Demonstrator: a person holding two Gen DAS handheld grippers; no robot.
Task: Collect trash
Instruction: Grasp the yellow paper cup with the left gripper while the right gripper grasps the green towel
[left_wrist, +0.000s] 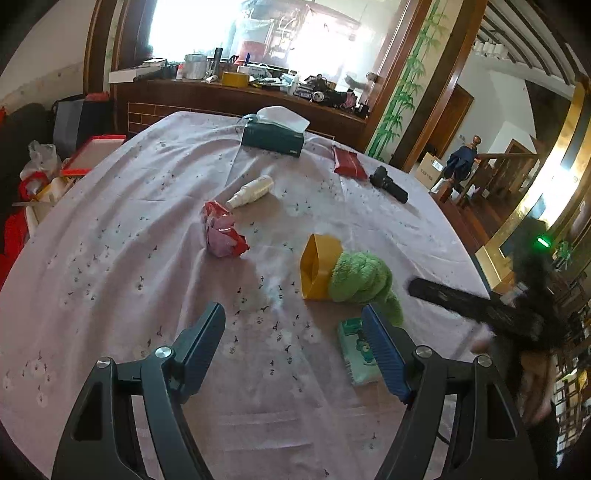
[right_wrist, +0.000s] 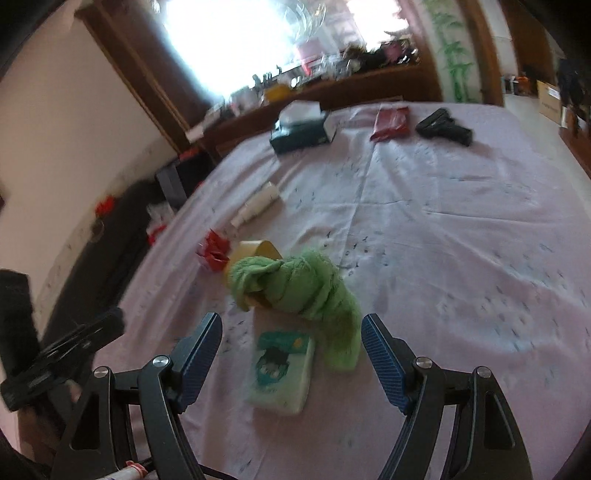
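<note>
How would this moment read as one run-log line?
left gripper: open, empty | right gripper: open, above tissue pack | crumpled red wrapper: uncollected

I see matt, creased cloth over the surface (left_wrist: 129, 229), a fluffy green towel (left_wrist: 360, 277) – plush, rough – beside a glossy yellow tape roll (left_wrist: 314, 269), and crumpled shiny red wrapper (left_wrist: 223, 230) (foil-like); my gripper fingers (right_wrist: 384, 354) have ribbed blue pads.

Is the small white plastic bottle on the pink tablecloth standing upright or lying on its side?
Lying on its side. The small white plastic bottle rests lengthwise on the pink tablecloth, its narrow cap end toward the crumpled red wrapper.
</note>
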